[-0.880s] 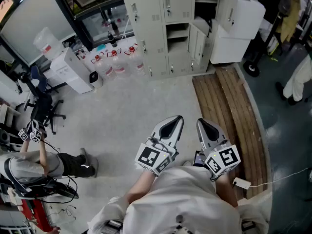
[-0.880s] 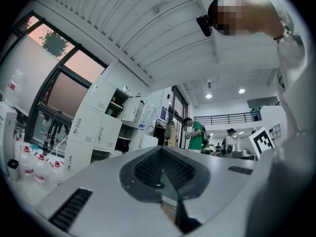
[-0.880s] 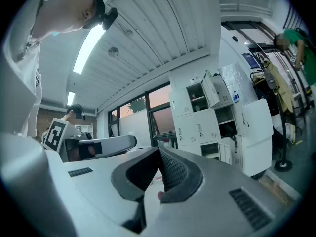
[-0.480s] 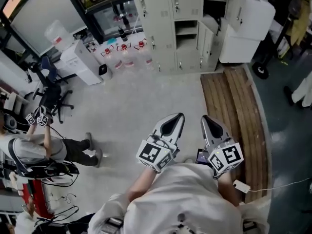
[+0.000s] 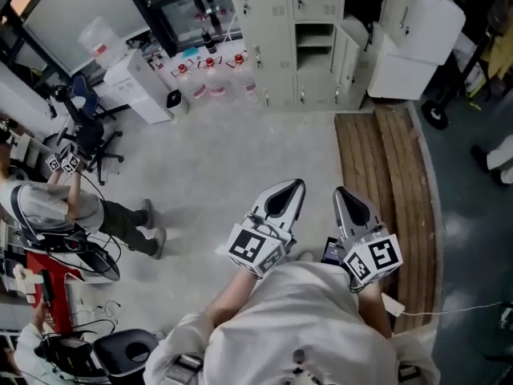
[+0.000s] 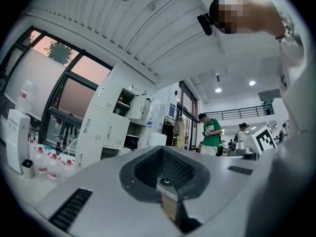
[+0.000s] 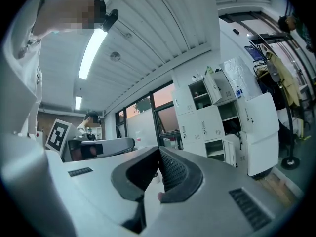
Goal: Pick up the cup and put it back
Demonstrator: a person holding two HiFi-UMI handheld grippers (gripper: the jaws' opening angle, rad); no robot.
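Observation:
No cup shows in any view. Both grippers are held close in front of the person's body, side by side, pointing forward over the floor. In the head view my left gripper (image 5: 292,186) has its jaws together with nothing between them. My right gripper (image 5: 340,193) is a hand's width to its right, also shut and empty. In the left gripper view the left gripper (image 6: 160,150) shows its jaws meeting at the tip. The right gripper (image 7: 159,150) looks the same in its own view.
Grey lockers (image 5: 298,38) stand ahead, with water bottles (image 5: 210,75) and a white dispenser (image 5: 135,87) to their left. Wooden planks (image 5: 385,175) lie on the floor at right, below a white cabinet (image 5: 422,29). Another person (image 5: 60,208) and an office chair (image 5: 84,135) are at left.
The head view has swung a little, so the lockers and floor drift right and down in the picture. Both grippers keep their place and stay shut.

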